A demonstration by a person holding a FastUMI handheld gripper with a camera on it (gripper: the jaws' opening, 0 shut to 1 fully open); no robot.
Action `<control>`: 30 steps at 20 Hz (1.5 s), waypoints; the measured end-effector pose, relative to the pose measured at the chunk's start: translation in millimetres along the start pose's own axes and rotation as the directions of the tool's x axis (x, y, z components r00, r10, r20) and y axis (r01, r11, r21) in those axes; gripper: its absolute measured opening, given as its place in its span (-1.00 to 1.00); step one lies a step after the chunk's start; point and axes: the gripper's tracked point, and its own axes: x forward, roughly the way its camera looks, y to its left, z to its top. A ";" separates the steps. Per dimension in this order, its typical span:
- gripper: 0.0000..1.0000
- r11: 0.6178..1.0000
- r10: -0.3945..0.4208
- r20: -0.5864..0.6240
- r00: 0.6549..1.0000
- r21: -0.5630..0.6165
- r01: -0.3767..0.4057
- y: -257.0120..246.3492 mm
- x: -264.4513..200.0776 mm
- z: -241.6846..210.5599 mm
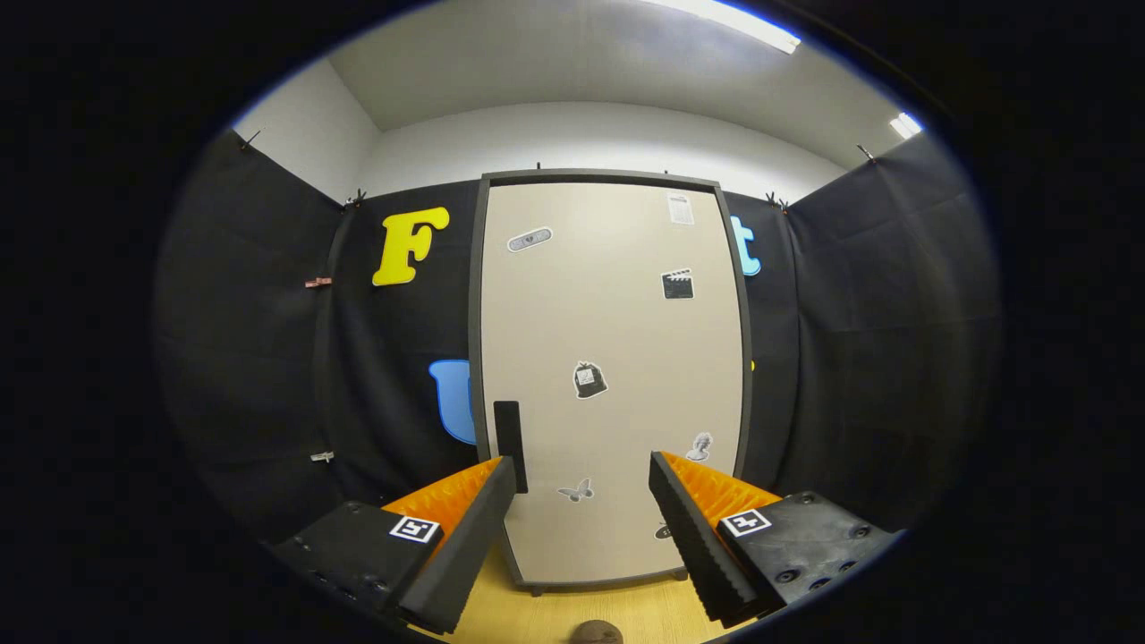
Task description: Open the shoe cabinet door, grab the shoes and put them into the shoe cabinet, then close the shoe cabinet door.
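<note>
One tall shoe cabinet [617, 358] stands upright on the pale wooden floor [546, 613] against the booth wall, its single flat beige door [626, 411] shut, framed in dark grey and dotted with six or so small stickers. One slim dark rectangular handle [509, 444] sits by the door's left edge. The gripper [581, 510] points level at the door, fingers spread wide, holding nothing; a rounded brown object [597, 633] lies below them.

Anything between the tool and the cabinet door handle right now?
Nothing visible. The tool is open with nothing between its fingers, and the dark handle on the closed cabinet door sits just beyond the left finger's tip. A rounded brown thing lies on the floor below the fingers, off that path.
</note>
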 end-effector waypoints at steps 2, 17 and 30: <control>0.96 1.000 0.003 -0.011 1.000 0.001 -0.003 3.6 4.8 -4.6; 0.96 0.996 0.078 -0.095 0.992 0.059 -0.072 62.0 95.7 -52.8; 0.88 0.998 0.029 -0.166 0.986 0.058 -0.020 68.9 180.3 -98.0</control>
